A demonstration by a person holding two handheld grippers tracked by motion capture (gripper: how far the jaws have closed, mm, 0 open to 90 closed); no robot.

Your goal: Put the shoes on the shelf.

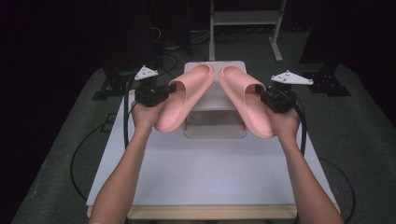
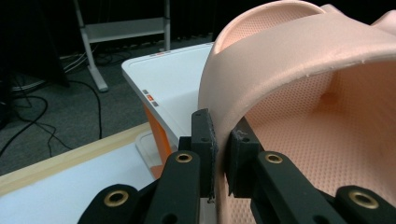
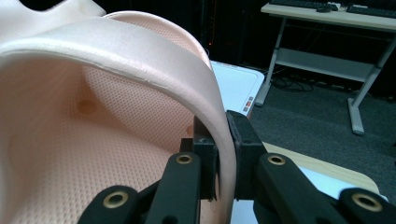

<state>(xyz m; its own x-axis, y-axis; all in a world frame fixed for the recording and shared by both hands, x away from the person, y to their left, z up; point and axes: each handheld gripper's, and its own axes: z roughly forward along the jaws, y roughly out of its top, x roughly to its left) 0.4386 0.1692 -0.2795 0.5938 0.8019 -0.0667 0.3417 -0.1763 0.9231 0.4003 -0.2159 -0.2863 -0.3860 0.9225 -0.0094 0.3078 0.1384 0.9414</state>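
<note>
Left hand-held gripper (image 1: pixel 169 88) and right hand-held gripper (image 1: pixel 259 92) each clamp 1 pink slipper (image 1: pixel 186 95) strap; we hold both raised above the bench's (image 1: pixel 210 172) far edge.

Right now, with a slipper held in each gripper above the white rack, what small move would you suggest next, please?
Probably lower both together. The left gripper pinches the left slipper by its strap, the right gripper the right slipper likewise, and both hang over the white rack.
</note>
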